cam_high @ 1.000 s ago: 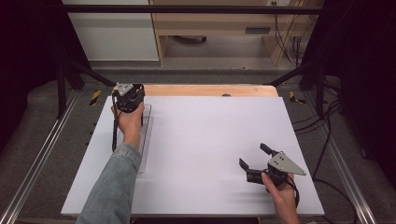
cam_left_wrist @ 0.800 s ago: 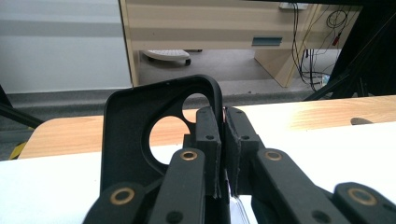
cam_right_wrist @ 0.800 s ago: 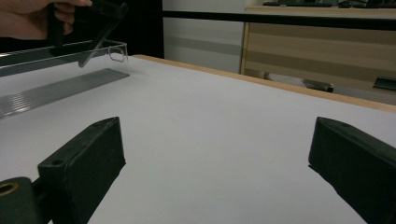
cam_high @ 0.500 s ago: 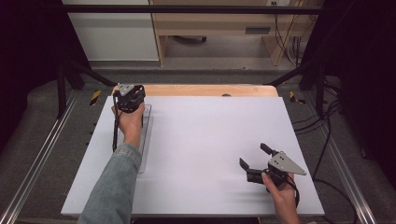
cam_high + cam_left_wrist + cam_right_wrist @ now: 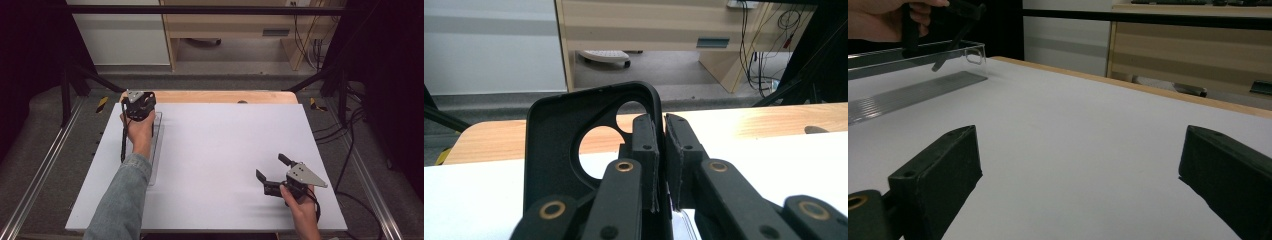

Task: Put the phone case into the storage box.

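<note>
I have the left tongs (image 5: 661, 165) clamped on the black phone case (image 5: 569, 135) at the surface's (image 5: 225, 150) far left, above the clear tray (image 5: 156, 150); right tongs (image 5: 272, 172) idle, released; next: lower the case carefully.

White table top (image 5: 220, 165) w/ a wooden strip (image 5: 215, 96) along its far edge. Beyond it: grey floor, a pale wood desk (image 5: 240, 25), a white cabinet (image 5: 117, 37), and cables (image 5: 350, 150) trailing at right. Metal rails (image 5: 35, 175) flank the table.
</note>
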`<state>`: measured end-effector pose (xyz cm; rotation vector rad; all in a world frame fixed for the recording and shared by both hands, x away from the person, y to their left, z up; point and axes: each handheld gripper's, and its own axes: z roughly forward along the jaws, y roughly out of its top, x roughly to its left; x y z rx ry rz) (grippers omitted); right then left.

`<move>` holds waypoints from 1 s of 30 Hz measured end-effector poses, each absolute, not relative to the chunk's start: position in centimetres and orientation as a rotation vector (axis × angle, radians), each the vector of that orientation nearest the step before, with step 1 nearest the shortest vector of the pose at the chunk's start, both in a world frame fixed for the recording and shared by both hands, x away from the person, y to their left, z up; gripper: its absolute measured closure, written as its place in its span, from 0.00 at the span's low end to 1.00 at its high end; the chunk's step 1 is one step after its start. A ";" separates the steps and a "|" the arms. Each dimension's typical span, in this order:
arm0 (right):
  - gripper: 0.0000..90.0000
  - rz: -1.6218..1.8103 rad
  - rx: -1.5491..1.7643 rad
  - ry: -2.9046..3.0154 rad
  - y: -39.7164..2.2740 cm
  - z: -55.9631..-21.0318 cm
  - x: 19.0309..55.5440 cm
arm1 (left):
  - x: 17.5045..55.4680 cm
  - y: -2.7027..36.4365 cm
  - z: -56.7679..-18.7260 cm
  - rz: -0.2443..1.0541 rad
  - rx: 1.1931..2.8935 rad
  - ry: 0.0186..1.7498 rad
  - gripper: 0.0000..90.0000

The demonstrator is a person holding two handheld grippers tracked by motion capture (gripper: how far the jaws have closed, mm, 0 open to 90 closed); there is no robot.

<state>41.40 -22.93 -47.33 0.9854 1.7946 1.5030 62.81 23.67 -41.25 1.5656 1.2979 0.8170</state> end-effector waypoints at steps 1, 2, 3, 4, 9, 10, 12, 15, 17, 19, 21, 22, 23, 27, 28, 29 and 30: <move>0.04 1.505 0.988 1.796 -22.9 -47.3 41.4 | 62.8 23.6 -41.3 0.817 1.569 1.297 0.93; 0.04 1.506 0.989 1.796 -22.9 -47.3 41.4 | 62.8 23.6 -41.3 0.817 1.570 1.297 0.93; 0.04 1.506 0.989 1.796 -22.9 -47.3 41.4 | 62.8 23.6 -41.3 0.817 1.569 1.297 0.93; 0.04 1.505 0.989 1.796 -22.9 -47.3 41.4 | 62.8 23.6 -41.3 0.816 1.569 1.297 0.93; 0.04 1.505 0.990 1.796 -22.9 -47.3 41.4 | 62.8 23.6 -41.3 0.820 1.573 1.304 0.90; 0.04 1.505 0.990 1.796 -22.9 -47.3 41.4 | 62.8 23.6 -41.3 0.818 1.571 1.300 0.90; 0.04 1.507 0.990 1.797 -22.9 -47.3 41.4 | 62.7 23.6 -41.2 0.818 1.577 1.293 0.87; 0.04 1.506 0.989 1.792 -22.9 -47.3 41.4 | 62.4 23.6 -40.8 0.829 1.585 1.283 0.80; 0.04 1.507 0.988 1.791 -23.0 -47.2 41.4 | 62.2 23.6 -40.5 0.831 1.586 1.267 0.74; 0.04 1.504 0.987 1.795 -22.9 -47.2 41.4 | 61.9 23.5 -40.2 0.824 1.595 1.259 0.68; 0.04 1.502 0.979 1.795 -22.9 -47.2 41.4 | 61.7 23.4 -39.9 0.814 1.601 1.254 0.63; 0.04 1.503 0.978 1.794 -22.9 -47.2 41.4 | 61.5 23.3 -39.8 0.810 1.604 1.250 0.60; 0.04 1.503 0.977 1.794 -22.8 -47.2 41.4 | 61.4 23.2 -39.7 0.811 1.608 1.243 0.58; 0.04 1.500 0.976 1.796 -22.8 -47.2 41.4 | 61.0 22.9 -39.4 0.820 1.652 1.195 0.54; 0.04 1.500 0.976 1.796 -22.8 -47.1 41.4 | 61.0 22.7 -39.4 0.816 1.655 1.189 0.52; 0.04 1.499 0.975 1.797 -22.8 -47.2 41.4 | 60.9 22.6 -39.3 0.808 1.655 1.185 0.50; 0.04 1.501 0.975 1.800 -22.8 -47.2 41.4 | 60.8 22.5 -39.3 0.800 1.653 1.182 0.48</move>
